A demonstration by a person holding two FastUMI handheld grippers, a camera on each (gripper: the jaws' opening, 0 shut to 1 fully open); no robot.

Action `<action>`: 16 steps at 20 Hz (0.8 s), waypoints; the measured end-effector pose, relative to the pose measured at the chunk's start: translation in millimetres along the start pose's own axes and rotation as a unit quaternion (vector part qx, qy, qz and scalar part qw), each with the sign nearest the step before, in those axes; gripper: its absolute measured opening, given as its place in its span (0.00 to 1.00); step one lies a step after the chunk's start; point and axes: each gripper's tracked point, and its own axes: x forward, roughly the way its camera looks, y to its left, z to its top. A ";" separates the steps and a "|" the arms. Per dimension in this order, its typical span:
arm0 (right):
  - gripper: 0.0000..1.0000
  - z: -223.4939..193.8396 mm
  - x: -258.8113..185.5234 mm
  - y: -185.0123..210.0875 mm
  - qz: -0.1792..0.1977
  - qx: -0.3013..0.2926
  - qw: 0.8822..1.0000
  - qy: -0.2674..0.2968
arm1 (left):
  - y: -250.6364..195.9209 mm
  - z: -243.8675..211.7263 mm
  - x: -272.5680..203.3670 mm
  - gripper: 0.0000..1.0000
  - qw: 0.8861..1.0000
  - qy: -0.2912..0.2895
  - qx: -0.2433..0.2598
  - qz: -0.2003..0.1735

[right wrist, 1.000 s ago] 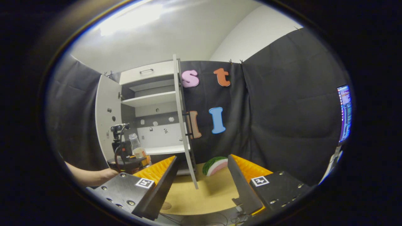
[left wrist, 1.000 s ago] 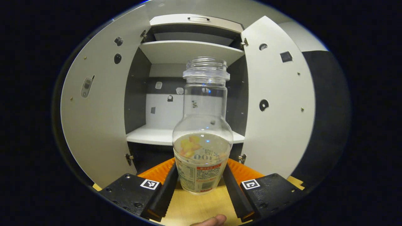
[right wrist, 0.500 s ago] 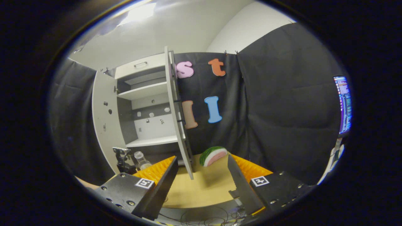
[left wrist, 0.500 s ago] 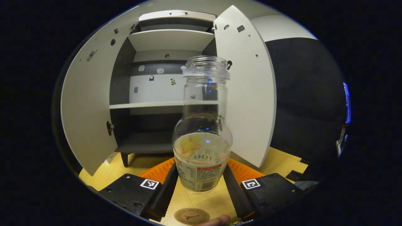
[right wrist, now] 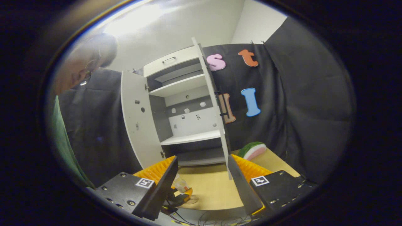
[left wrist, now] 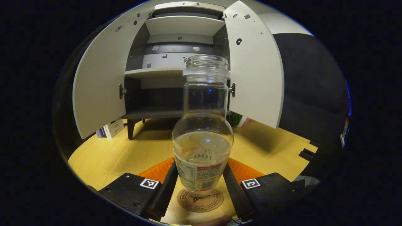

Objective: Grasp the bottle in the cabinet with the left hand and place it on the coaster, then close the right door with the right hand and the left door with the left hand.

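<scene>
A pale wooden surface [left wrist: 132, 153] is seen in the left gripper view, with black cloth hung as the booth's wall behind it and a white wall and ceiling seen above in the right gripper view. A white cabinet [left wrist: 180, 59] is stood at the back of the surface on short dark legs, its left door [left wrist: 97, 81] and right door [left wrist: 256, 66] both swung wide open and its shelves laid bare. A small stack of books or boxes [left wrist: 108, 129] is propped just beside the cabinet's left leg, and a watermelon-slice toy [right wrist: 252, 150] is set on the surface beyond the right door.

A clear bottle [left wrist: 202, 125], uncapped and upright, is clamped at its labelled lower body between both fingers of the left hand-held gripper [left wrist: 201, 185]. Its base is held over the rear edge of a round coaster [left wrist: 201, 201]; whether it is touching cannot be told. A fingertip is glimpsed at the bottom edge.

In the right gripper view, the right hand-held gripper [right wrist: 202, 175] is held wide open with nothing between its fingers, pointed toward the edge of the right door [right wrist: 216, 110]. The person's head and green sleeve are seen at the left.
</scene>
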 end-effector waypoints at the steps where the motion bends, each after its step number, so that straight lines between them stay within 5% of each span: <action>1: 0.96 -6.8 7.6 4.0 0.003 -0.002 1.000 0.006 | 4.0 -3.3 0.5 0.81 1.000 -0.002 0.003 0.002; 16: 0.96 -38.2 26.4 7.7 -0.008 -0.023 0.999 0.042 | -15.5 -41.5 -8.8 0.84 0.997 0.058 -0.018 -0.042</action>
